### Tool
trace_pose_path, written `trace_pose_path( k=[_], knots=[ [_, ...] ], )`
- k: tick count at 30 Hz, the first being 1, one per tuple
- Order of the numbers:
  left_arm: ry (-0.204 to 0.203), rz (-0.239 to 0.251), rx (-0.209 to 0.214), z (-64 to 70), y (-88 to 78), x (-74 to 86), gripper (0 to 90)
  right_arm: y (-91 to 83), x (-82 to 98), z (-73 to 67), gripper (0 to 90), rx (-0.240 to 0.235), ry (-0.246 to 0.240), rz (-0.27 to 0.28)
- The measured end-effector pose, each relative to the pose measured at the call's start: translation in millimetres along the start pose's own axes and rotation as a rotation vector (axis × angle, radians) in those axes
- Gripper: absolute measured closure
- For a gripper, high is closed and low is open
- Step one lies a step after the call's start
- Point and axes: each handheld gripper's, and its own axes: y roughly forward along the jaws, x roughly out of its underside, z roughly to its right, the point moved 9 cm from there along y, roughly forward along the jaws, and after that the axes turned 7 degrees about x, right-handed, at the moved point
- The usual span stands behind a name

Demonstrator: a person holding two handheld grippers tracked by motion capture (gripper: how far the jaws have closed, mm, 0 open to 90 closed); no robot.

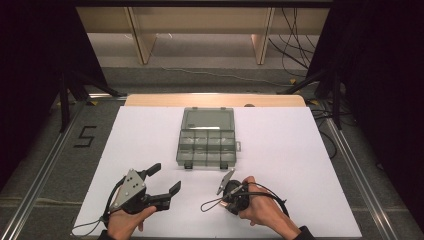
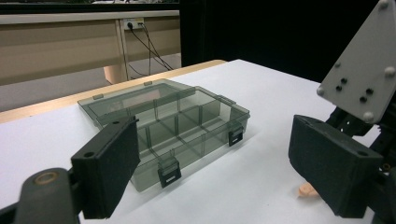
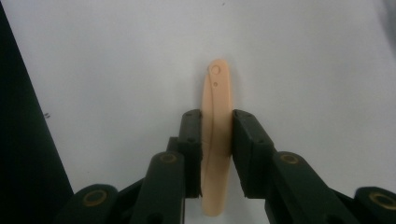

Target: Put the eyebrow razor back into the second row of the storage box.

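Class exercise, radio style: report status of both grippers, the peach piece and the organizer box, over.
Right gripper shut on peach strip, on the white sheet. Left gripper open, empty. Compartment box open ahead, path clear.

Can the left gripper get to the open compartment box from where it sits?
Probably yes: the left gripper is open, and only bare white table lies between it and the compartment box.

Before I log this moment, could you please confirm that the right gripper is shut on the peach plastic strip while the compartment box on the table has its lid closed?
Not quite: the compartment box has its lid open, laid back flat behind it, as the left gripper view shows. The rest holds: the right gripper is shut on the peach plastic strip.
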Motion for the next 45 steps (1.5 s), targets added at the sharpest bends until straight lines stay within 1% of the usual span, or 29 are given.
trace_pose_path(
  k=[1, 2, 3, 4, 5, 8, 9, 11, 12, 15, 19, 20, 21, 24, 25, 27, 28, 29, 30, 31, 32, 34, 35, 38, 39, 40, 43, 44, 45],
  knots=[
    [0.0, -0.001, 0.0, -0.1, 0.0, 0.1, 16.2, -1.5, -1.9, 1.7, 74.6, 0.005, 0.003, 0.024],
    [0.0, -0.001, -0.001, -0.2, 0.0, 0.2, 16.2, -4.9, -1.6, 3.1, 74.7, 0.007, 0.003, 0.017],
    [-0.001, -0.001, -0.001, -0.2, 0.0, 0.2, 16.2, -5.8, -3.6, 4.3, 74.7, 0.012, 0.007, 0.044],
    [-0.003, -0.001, -0.001, 0.0, -0.2, 0.2, 16.2, -7.9, -4.4, 5.9, 74.7, 0.021, 0.012, 0.054],
    [-0.003, 0.0, -0.001, 0.0, -0.2, 0.0, 16.2, -10.9, -5.9, 7.4, 74.8, 0.019, 0.015, 0.07],
    [-0.003, 0.0, -0.001, 0.0, -0.1, 0.0, 16.2, -13.7, -6.6, 9.1, 74.7, 0.02, 0.025, 0.078],
    [-0.004, 0.0, -0.001, 0.0, -0.1, 0.1, 16.2, -16.2, -8.6, 10.5, 74.8, 0.015, 0.025, 0.103],
    [-0.001, 0.0, -0.002, -0.4, 0.1, 0.0, 16.2, -16.9, -9.0, 11.0, 74.8, 0.019, 0.028, 0.106],
    [0.0, -0.001, -0.002, -0.6, 0.1, 0.1, 16.2, -19.7, -10.0, 12.0, 74.8, 0.016, 0.026, 0.116],
    [-0.001, 0.0, -0.003, -0.5, 0.0, 0.1, 16.2, -26.7, -12.6, 17.2, 74.8, 0.032, 0.044, 0.137],
    [-0.004, 0.001, -0.004, -0.3, -0.3, -0.2, 16.2, -28.7, -14.3, 20.9, 74.8, 0.033, 0.038, 0.15],
    [0.0, 0.001, -0.004, -0.5, -0.3, -0.2, 16.2, -28.9, -14.3, 21.5, 74.8, 0.036, 0.047, 0.146],
    [-0.004, 0.001, -0.005, -0.4, -0.2, -0.1, 16.2, -29.2, -15.6, 23.1, 74.8, 0.035, 0.048, 0.152],
    [0.003, -0.001, -0.005, -1.2, -0.2, -0.1, 16.2, -29.5, -17.5, 25.4, 74.8, 0.041, 0.047, 0.153],
    [-0.002, -0.001, -0.005, -1.0, -0.2, 0.1, 16.2, -30.2, -18.9, 26.9, 74.8, 0.044, 0.043, 0.16],
    [0.004, -0.002, -0.006, -1.6, -0.2, 0.1, 16.2, -32.4, -21.6, 30.1, 74.8, 0.053, 0.04, 0.168],
    [0.001, -0.003, -0.008, -1.7, -0.2, 0.2, 16.2, -33.2, -22.8, 31.7, 74.8, 0.056, 0.032, 0.174],
    [0.009, 0.01, 0.001, -1.9, 0.8, -0.9, 16.2, -35.6, -24.2, 33.1, 74.8, 0.057, 0.037, 0.173],
    [-0.005, -0.003, -0.01, -1.5, -0.6, 0.3, 16.2, -37.0, -25.6, 35.1, 74.8, 0.065, 0.045, 0.177],
    [-0.001, 0.0, -0.008, -1.8, -0.5, 0.0, 16.2, -38.4, -27.3, 37.2, 74.8, 0.065, 0.036, 0.187],
    [-0.004, 0.002, -0.009, -1.8, -0.5, -0.1, 16.2, -39.6, -28.6, 39.1, 74.8, 0.068, 0.043, 0.191],
    [-0.013, 0.006, -0.01, -1.3, -0.6, -0.3, 16.2, -41.4, -31.6, 44.4, 74.8, 0.085, 0.041, 0.203],
    [-0.013, 0.006, -0.011, -1.3, -0.6, -0.3, 16.2, -42.9, -33.6, 47.7, 74.8, 0.085, 0.043, 0.208],
    [-0.005, 0.003, -0.01, -1.9, -0.5, -0.1, 16.2, -43.0, -35.4, 49.9, 74.8, 0.086, 0.048, 0.211],
    [-0.003, 0.002, -0.01, -2.1, -0.5, -0.1, 16.2, -43.3, -36.2, 51.5, 74.8, 0.086, 0.041, 0.213],
    [-0.002, 0.002, -0.01, -2.2, -0.4, -0.1, 16.2, -43.3, -37.2, 52.1, 74.8, 0.088, 0.047, 0.212],
    [-0.001, -0.001, -0.01, -2.3, -0.3, 0.0, 16.2, -43.5, -40.0, 55.6, 74.7, 0.091, 0.039, 0.214],
    [0.01, 0.008, -0.004, -2.6, 0.5, -0.9, 16.2, -43.6, -41.4, 57.2, 74.8, 0.093, 0.043, 0.213],
    [0.009, 0.012, -0.002, -2.5, 0.9, -1.2, 16.2, -43.9, -43.0, 59.0, 74.8, 0.095, 0.038, 0.218]
  ],
)
